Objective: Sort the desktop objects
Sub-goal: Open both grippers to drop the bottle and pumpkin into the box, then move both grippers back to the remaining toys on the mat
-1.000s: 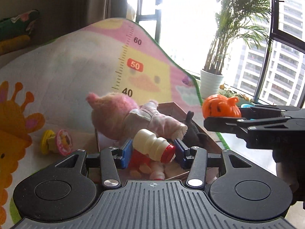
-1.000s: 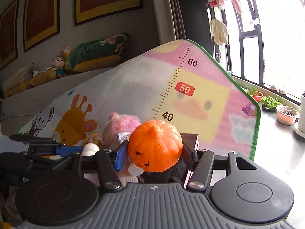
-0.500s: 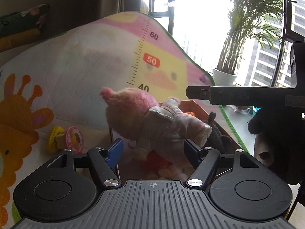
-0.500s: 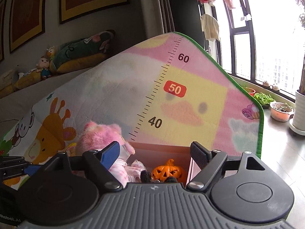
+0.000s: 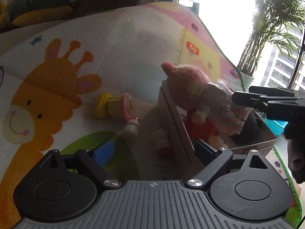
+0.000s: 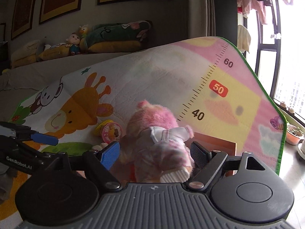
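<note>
I've got both grippers over the play mat (image 5: 118,43), pointing down toward the cardboard box (image 5: 177,122).

Left gripper (image 5: 154,148): fingers are opening, wide apart, nothing pressed between the blue pads (image 5: 103,149). Thru the gap I see the box's near wall and 2 small white bottles w/ red ends. One bottle (image 5: 162,142) lies on the mat just beside the box wall, outside it; the other bottle (image 5: 131,128) lies a bit further left, near the yellow-and-pink toy (image 5: 114,107). That toy lies on its side on the mat, well left of the box.

Right gripper (image 6: 155,152): fingers spread wide, empty. The pink plush doll (image 6: 154,133) sits in the view between the pads but they don't touch it, as far as I can tell. In the left wrist view the right gripper comes in from the right edge, above the box, w/ a dark gloved hand (image 5: 295,148) behind it.

Doll is in the box, head up over the box's far-left corner, pale jacket on its back, leaning across other stuff: something red (image 5: 202,127) under it and a dark plush (image 5: 247,129) toward the right side. Can't make out more of the box contents.

Bkgd: potted palm (image 5: 266,24) by the window, cushions and small dolls on the ledge (image 6: 114,36) behind the mat.
</note>
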`<state>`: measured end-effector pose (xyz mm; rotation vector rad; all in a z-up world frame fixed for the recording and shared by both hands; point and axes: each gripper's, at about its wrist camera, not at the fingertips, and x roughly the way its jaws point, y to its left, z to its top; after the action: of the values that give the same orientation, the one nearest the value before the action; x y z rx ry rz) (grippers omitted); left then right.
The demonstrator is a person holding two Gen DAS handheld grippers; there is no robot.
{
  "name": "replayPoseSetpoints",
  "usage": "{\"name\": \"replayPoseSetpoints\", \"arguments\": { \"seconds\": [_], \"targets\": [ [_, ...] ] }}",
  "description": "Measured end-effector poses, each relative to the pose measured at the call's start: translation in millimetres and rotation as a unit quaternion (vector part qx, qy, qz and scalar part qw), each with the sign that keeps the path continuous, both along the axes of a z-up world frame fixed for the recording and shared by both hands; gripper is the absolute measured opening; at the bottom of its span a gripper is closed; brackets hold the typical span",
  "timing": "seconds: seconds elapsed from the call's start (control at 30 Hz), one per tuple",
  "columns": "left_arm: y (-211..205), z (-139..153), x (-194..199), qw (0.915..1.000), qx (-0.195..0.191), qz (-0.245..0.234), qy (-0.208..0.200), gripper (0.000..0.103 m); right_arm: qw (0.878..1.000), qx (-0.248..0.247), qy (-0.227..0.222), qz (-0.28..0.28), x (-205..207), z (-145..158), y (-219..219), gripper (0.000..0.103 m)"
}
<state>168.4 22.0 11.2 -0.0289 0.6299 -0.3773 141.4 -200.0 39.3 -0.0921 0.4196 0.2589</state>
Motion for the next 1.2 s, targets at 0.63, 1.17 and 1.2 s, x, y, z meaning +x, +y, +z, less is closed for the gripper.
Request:
{"name": "replayPoseSetpoints", "arguments": {
  "seconds": [0.63,1.17,1.2],
  "targets": [
    [22,-28,21,0.9995,-0.003,0.02,0.026,0.095,0.992,-0.026,0.088,0.086,-23,-31,34,0.082],
    [-1,-31,73,0.9966,0.08,0.018,-0.012,0.094,0.986,0.018,0.041,0.162,-49,-22,62,0.082],
    [-1,-31,76,0.9965,0.081,0.017,-0.013,0.094,0.983,0.022,0.049,0.176,-47,-25,69,0.082]
  ]
}}
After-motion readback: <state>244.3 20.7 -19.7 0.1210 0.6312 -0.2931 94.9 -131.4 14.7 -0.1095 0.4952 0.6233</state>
